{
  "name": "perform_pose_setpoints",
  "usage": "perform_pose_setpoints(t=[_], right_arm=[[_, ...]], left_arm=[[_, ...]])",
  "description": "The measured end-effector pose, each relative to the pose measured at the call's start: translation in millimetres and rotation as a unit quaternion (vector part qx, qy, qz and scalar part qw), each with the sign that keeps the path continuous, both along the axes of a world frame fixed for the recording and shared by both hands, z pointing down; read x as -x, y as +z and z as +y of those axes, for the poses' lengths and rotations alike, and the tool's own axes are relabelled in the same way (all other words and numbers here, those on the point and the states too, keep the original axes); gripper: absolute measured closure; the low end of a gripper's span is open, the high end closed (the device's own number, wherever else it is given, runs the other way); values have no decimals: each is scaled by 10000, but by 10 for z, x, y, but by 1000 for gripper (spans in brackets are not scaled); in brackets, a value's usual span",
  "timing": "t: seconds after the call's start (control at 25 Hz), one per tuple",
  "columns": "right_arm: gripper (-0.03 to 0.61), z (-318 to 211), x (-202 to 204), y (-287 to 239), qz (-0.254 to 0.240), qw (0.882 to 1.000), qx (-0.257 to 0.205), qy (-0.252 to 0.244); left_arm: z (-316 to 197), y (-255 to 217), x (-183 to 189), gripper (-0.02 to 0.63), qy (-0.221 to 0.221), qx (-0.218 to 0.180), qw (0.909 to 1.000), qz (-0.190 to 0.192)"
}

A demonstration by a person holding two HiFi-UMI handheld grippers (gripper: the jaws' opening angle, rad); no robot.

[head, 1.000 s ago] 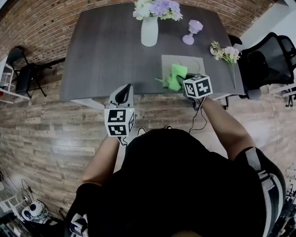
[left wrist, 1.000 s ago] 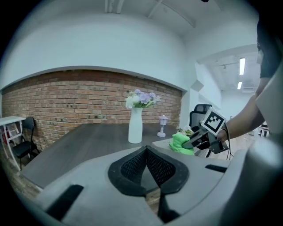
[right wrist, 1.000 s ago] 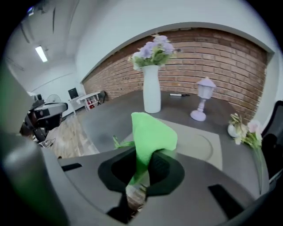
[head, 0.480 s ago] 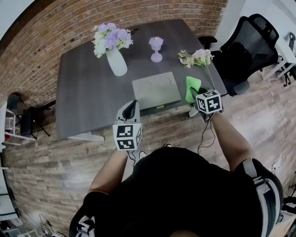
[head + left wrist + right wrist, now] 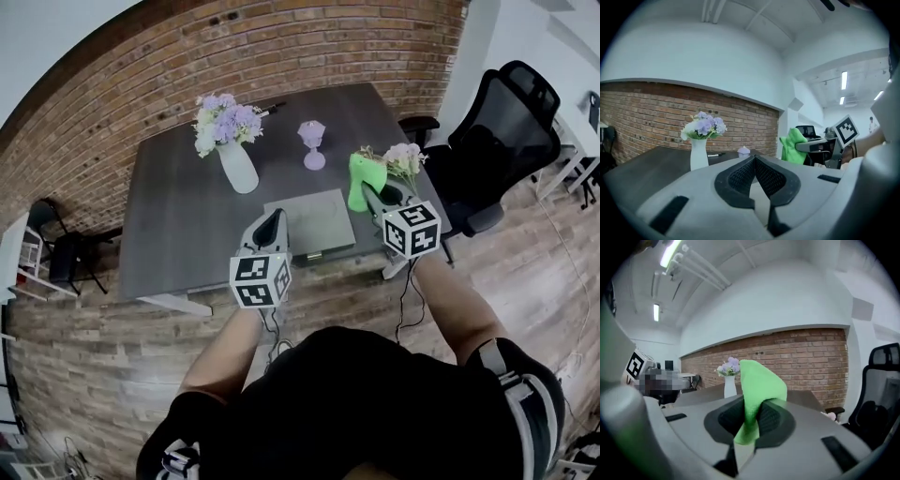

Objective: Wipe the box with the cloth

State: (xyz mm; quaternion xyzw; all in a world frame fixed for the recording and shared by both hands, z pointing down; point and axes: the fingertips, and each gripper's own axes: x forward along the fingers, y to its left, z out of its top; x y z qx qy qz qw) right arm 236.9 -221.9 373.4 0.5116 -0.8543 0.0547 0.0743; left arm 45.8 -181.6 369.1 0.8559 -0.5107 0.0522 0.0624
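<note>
A flat grey box (image 5: 307, 221) lies near the front edge of the dark table (image 5: 178, 225). My right gripper (image 5: 373, 194) is shut on a green cloth (image 5: 362, 178), held upright in the air just right of the box and not touching it. In the right gripper view the cloth (image 5: 758, 383) sticks up between the closed jaws of the right gripper (image 5: 752, 405). My left gripper (image 5: 273, 218) hovers at the box's left front corner. Its jaws meet with nothing between them, as the left gripper (image 5: 754, 160) view shows, with the cloth (image 5: 792, 146) off to the right.
A white vase of purple flowers (image 5: 236, 161) and a purple goblet (image 5: 313, 144) stand behind the box. A loose flower bunch (image 5: 401, 158) lies at the table's right edge. A black office chair (image 5: 499, 141) stands to the right.
The right gripper has carried the cloth off the box's near right corner, out to the right and up. The left gripper stays shut near the front edge. The head view has swung.
</note>
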Motion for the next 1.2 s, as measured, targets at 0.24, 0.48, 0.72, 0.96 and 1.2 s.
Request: perform_pose_setpoints(t=[0.24, 0.48, 0.72, 0.96, 1.2], right_arm=[[537, 17, 196, -122, -132, 9988, -338, -336], [537, -70, 189, -63, -354, 9990, -242, -101], [535, -126, 281, -91, -362, 9990, -261, 89], [535, -172, 337, -63, -344, 9990, -165, 222], [536, -206, 452, -83, -437, 9988, -131, 186]], left_arm=[[-21, -141, 251, 606, -512, -147, 9986, -69], [-84, -199, 327, 606, -434, -135, 9988, -196], [-185, -289, 461, 606, -310, -161, 9992, -204], [-251, -298, 566, 606, -233, -140, 9995, -170], [-313, -311, 659, 606, -208, -160, 9997, -9]])
